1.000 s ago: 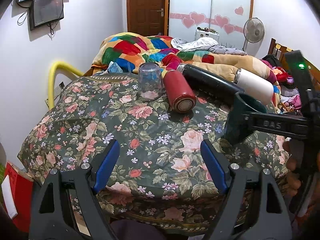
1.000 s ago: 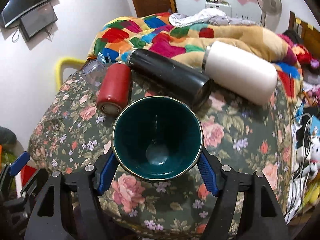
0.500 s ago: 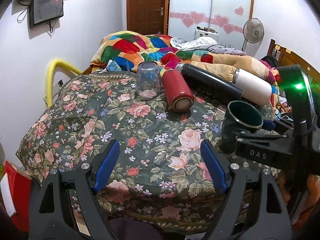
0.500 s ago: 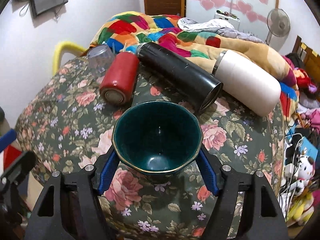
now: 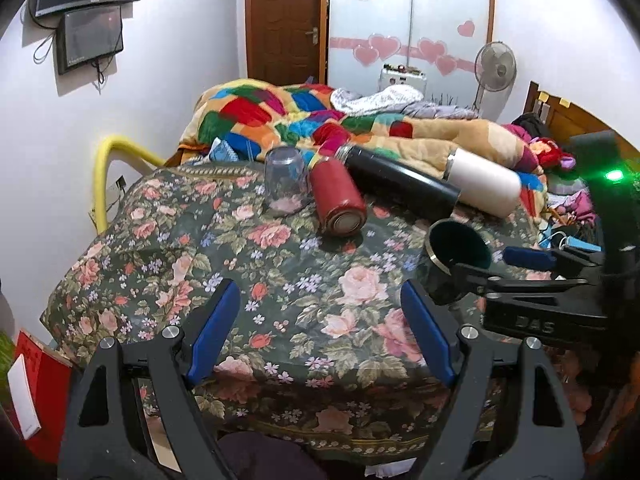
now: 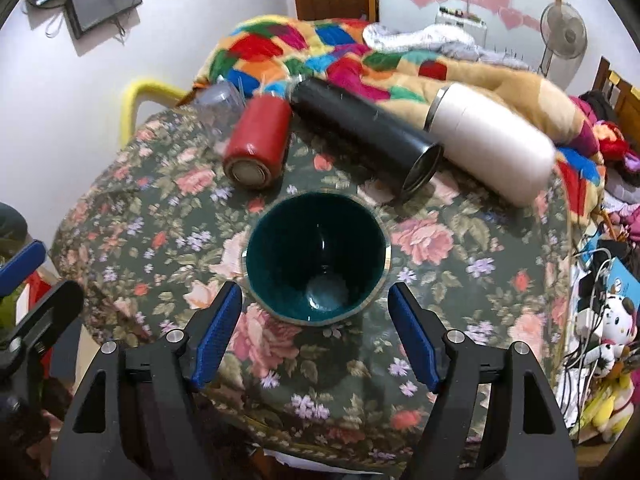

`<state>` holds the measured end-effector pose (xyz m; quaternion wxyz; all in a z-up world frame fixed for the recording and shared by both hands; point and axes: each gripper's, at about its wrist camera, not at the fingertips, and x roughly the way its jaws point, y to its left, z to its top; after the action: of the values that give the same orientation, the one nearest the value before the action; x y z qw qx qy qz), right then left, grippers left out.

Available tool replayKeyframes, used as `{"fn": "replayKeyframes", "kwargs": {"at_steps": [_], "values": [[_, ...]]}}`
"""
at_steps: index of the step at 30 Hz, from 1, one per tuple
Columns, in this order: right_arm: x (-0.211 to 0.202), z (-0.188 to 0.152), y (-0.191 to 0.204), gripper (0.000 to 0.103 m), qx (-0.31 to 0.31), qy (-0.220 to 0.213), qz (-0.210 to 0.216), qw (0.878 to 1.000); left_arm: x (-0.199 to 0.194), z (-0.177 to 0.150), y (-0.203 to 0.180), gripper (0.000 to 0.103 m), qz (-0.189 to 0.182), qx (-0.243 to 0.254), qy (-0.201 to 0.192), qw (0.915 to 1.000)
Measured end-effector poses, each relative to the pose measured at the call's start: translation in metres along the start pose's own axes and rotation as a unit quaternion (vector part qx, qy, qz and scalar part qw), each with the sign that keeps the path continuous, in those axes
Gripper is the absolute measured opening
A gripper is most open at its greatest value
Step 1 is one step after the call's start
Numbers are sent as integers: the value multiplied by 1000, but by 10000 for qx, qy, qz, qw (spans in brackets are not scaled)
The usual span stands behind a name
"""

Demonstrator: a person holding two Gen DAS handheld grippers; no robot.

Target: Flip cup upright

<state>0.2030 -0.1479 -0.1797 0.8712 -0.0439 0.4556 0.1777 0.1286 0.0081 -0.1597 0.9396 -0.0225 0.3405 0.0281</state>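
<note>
A dark green cup [image 6: 316, 256] stands upright, mouth up, on the floral tablecloth [image 6: 460, 280]. My right gripper [image 6: 315, 340] is open, its blue pads [image 6: 216, 334] apart from the cup on either side, just behind it. In the left wrist view the cup [image 5: 456, 258] stands at the right with the right gripper [image 5: 516, 276] around it. My left gripper [image 5: 320, 338] is open and empty over the table's near edge.
A red flask [image 5: 338, 198], a black flask [image 5: 400, 184] and a white flask [image 5: 484, 182] lie on their sides at the back. A clear glass [image 5: 286, 182] stands upside down beside the red flask. A colourful blanket [image 5: 300, 120] lies behind. The table drops off at right.
The right gripper turned the cup from lying sideways to upright, set it on the cloth, opened and drew back slightly. The left gripper stayed open and still.
</note>
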Motion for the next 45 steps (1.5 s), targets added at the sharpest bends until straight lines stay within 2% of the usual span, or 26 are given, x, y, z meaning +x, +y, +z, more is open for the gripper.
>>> {"fn": "replayKeyframes", "kwargs": {"at_steps": [4,8,12,14,19,22,26,30,33,39,45], "values": [[-45,-1,-1,73,-52,-551,-53,9985,-24,10,-7,82,-67,28,-273,9996],[-108,-2,-2,73,-95,-1391,-167,9901,-62,26,-14,82,-230,43,-727,9971],[-172,-6,-1,73,-78,-2331,-286,9720,-110,43,-24,83,-401,100,-1391,9894],[-202,-11,-1,73,-36,-2784,-258,9601,-131,48,-29,89,-454,132,-1696,9844],[-253,-24,3,74,134,-3558,-79,9344,-188,53,-39,93,-493,170,-2517,9664],[-272,-35,6,78,237,-3909,-56,9201,-208,52,-40,97,-578,106,-2759,9594],[-283,-46,11,87,282,-4204,-222,9067,-227,47,-40,102,-563,20,-2980,9529],[-282,-50,17,102,297,-4300,-372,9016,-234,39,-41,103,-377,45,-3072,9509],[-281,-55,20,103,304,-4356,-552,8979,-234,36,-42,103,-363,58,-3014,9528],[-279,-60,20,103,235,-4218,-537,9048,-233,33,-42,103,-331,52,-2950,9549],[-283,-69,18,103,193,-4179,-579,9064,-233,32,-43,103,-336,55,-2939,9552]]}}
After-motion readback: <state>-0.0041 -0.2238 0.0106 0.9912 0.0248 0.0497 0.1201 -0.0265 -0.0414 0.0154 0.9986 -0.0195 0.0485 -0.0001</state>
